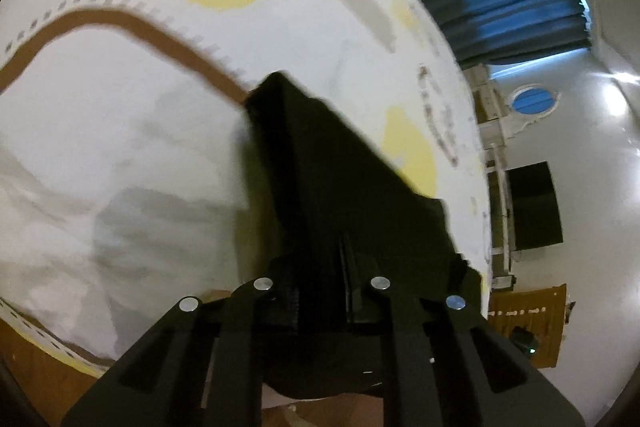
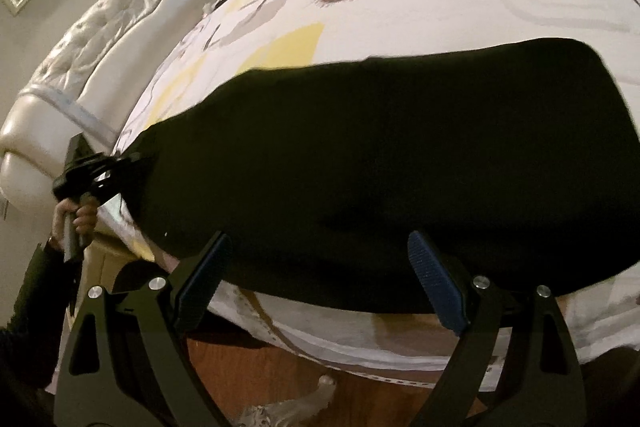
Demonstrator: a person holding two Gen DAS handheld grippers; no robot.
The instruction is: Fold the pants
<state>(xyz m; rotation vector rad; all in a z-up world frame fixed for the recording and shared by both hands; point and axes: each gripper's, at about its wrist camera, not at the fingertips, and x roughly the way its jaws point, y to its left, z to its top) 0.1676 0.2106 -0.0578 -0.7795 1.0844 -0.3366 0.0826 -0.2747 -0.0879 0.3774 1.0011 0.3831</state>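
Bed (image 2: pixel 400 7): your work surface; a white cover printed with yellow, grey and brown shapes. In the right wrist view a pale padded headboard (image 2: pixel 100 39) runs along its far left side.
Floor (image 2: pixel 256 363): brown wood, visible below the near edge of the bed.
Pants (image 2: pixel 380 163): black, spread wide and flat across the near part of the bed, the near edge hanging close to the mattress edge. In the left wrist view the fabric (image 1: pixel 332 187) rises as a dark ridge straight up from your left tool.
Left gripper (image 2: pixel 132 163): you hold it at the far-left end of the pants, beside the bed edge, its tip buried in the cloth. In its own view the fingers are pressed together with black fabric pinched between them, so it is clenched on the pants.
Your left hand (image 2: pixel 76 215): wrapped round the handle below the tool, dark sleeve on the forearm, wrist angled up toward the bed.
Right gripper (image 2: pixel 320 275): fingers spread wide apart, released, nothing between them. It hovers at the near edge of the pants, pointing across the bed; the blue ribbed pad (image 2: pixel 436 287) faces inward.
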